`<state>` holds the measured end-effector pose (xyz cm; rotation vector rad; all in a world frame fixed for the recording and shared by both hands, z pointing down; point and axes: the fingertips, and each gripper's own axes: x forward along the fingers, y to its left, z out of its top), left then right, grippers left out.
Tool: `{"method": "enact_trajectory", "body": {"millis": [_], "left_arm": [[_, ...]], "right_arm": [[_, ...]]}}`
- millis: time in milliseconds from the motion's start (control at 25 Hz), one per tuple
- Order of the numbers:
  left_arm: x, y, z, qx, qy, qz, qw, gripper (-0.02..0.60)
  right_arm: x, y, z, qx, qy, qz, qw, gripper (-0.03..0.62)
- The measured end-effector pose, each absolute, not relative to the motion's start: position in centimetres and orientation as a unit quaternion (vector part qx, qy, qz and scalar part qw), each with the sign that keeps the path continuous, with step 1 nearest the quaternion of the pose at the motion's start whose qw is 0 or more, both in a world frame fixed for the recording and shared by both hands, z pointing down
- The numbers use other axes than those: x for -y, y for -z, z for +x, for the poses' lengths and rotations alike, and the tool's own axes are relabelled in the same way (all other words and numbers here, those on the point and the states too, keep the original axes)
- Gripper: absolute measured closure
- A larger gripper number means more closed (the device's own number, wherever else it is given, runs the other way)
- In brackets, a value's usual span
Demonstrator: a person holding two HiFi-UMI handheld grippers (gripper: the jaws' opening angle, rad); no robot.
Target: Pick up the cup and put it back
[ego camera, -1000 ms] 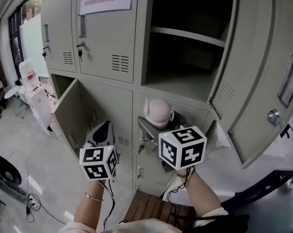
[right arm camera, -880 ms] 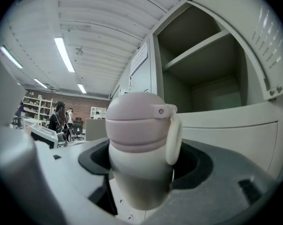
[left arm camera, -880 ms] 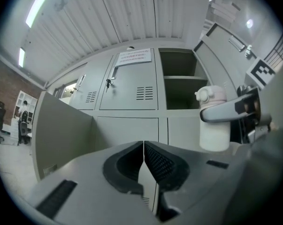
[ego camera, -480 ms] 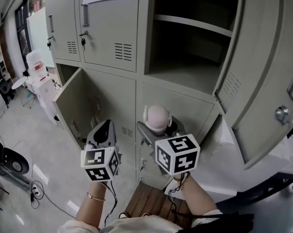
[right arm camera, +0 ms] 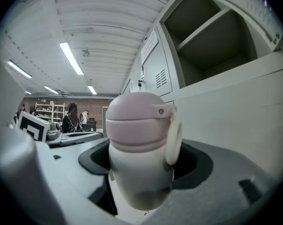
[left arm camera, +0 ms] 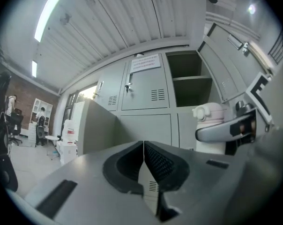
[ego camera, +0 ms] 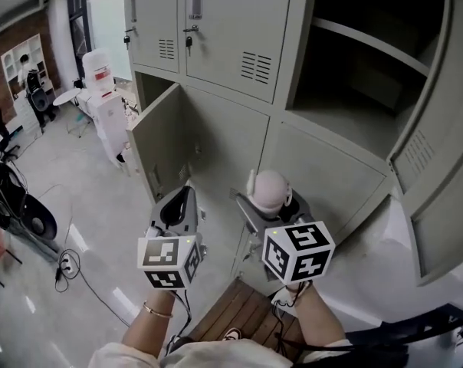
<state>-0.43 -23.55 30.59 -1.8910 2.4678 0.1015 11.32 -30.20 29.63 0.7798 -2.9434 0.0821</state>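
The pale glossy floor [ego camera: 55, 182] carries a white water dispenser [ego camera: 107, 117], a power strip [ego camera: 63, 264] with its black cable, and a brown slatted wooden board [ego camera: 239, 318]. In the open locker [ego camera: 346, 119], a grey shelf [ego camera: 369, 46] spans the compartment.

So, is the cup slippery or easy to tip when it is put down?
The cup looks rigid and smooth, so it may slip if the jaws loosen. Its wide lid and side loop sit high, so it could tip if set down tilted.
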Motion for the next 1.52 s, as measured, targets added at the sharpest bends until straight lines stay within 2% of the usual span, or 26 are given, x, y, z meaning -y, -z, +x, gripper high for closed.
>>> {"method": "enact_trajectory", "body": {"millis": [1120,1520], "left_arm": [[-1.5,-34.3,-24.3,-0.858,-0.042,-0.512,-0.01,0.571],[-3.8,-36.8,-29.1,-0.873,-0.038,-0.486,-0.027,0.571]], "right_arm": [[7.9,-31.8,-12.5,0.982,-0.039,0.172,0.062,0.249],[6.6,-34.7,-18.2,0.984,-0.037,0.152,0.084,0.249]]}}
